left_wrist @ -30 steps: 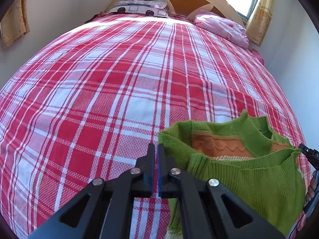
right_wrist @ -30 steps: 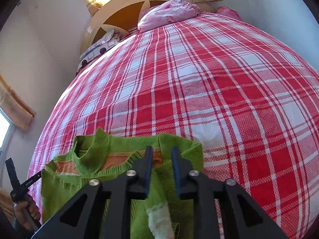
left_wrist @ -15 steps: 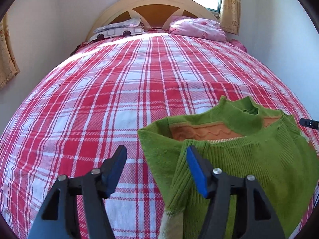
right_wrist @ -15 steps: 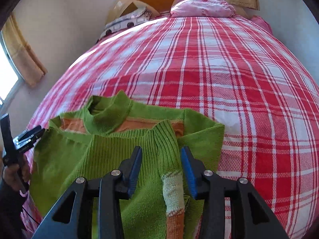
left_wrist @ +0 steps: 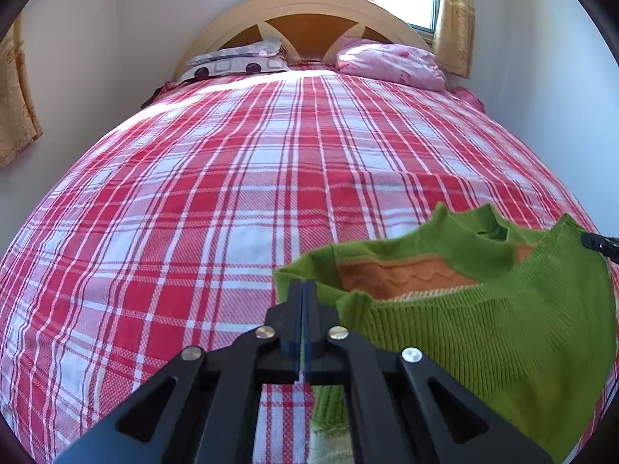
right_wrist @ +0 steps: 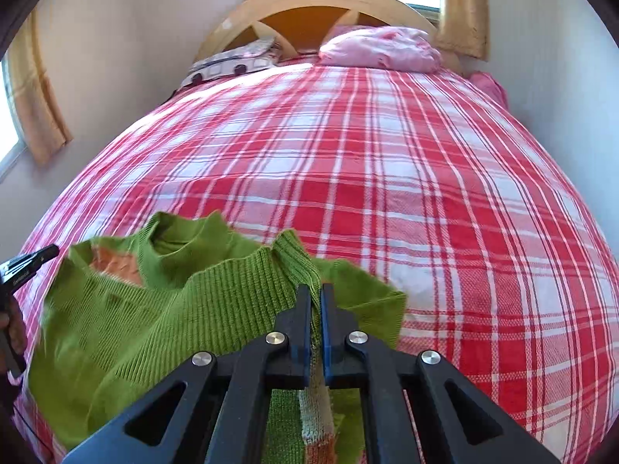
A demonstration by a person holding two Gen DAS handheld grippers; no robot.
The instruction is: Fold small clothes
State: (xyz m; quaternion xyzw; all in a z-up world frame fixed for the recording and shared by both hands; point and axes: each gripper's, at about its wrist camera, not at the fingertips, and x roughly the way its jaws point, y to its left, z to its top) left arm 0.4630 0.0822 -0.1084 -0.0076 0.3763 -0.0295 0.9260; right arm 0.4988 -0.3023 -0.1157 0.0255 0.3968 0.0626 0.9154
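We had the green knit sweater (right_wrist: 154, 321) near the bed's (right_wrist: 387, 193) foot edge. Our right gripper (right_wrist: 316, 297) clenched its ribbed hem; our left gripper (left_wrist: 303, 294) was clenched at the sweater's edge, perhaps on nothing. An uneven lift could skew our fold.

Both grippers (left_wrist: 303, 297) (right_wrist: 316, 305) reclosed, sweater (right_wrist: 162, 309) raised.

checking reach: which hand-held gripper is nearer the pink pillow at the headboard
Right. The pink pillow lies ahead-right of the right hand-held gripper; the left hand-held gripper sits further left.
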